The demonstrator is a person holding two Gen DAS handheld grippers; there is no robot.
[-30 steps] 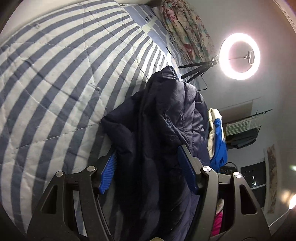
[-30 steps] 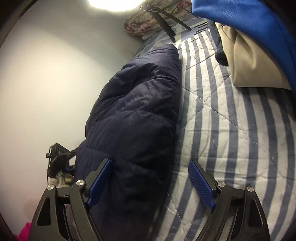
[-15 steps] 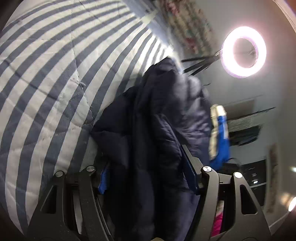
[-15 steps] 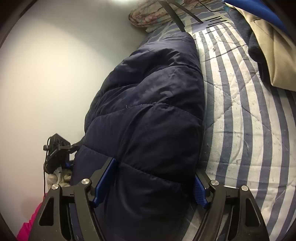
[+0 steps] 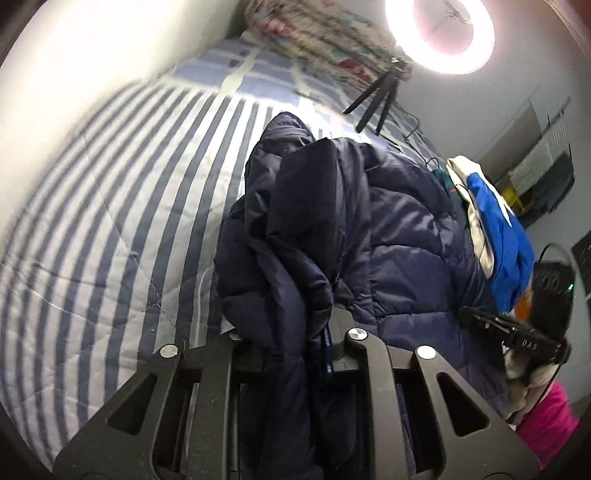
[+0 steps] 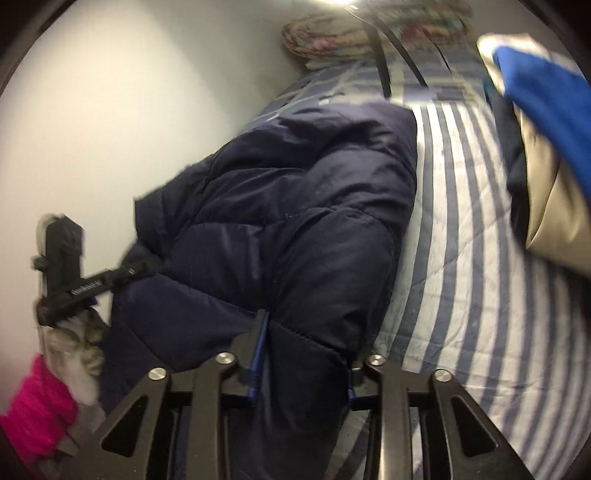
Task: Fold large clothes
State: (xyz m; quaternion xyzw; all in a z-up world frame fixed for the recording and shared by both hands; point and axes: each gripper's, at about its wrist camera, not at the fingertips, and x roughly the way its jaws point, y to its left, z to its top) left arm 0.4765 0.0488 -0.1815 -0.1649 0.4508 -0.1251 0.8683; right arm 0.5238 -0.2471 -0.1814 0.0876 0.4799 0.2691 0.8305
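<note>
Jacket (image 6: 295, 221) on striped bed (image 5: 110, 221), long axis running away from you toward pillow (image 6: 351, 40). Your left gripper (image 5: 284, 332) and right gripper (image 6: 306, 354) both clamped on near edge; carry toward pillow.

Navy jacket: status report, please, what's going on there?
Left gripper and right gripper: jaws shut on navy jacket. Jacket bunched on striped bed. Clothes pile alongside.

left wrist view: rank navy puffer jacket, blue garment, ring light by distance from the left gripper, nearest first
1. Navy puffer jacket: clamped in the left gripper.
2. Blue garment: right, past the jacket.
3. Ring light: top right, beyond the bed's far end.
</note>
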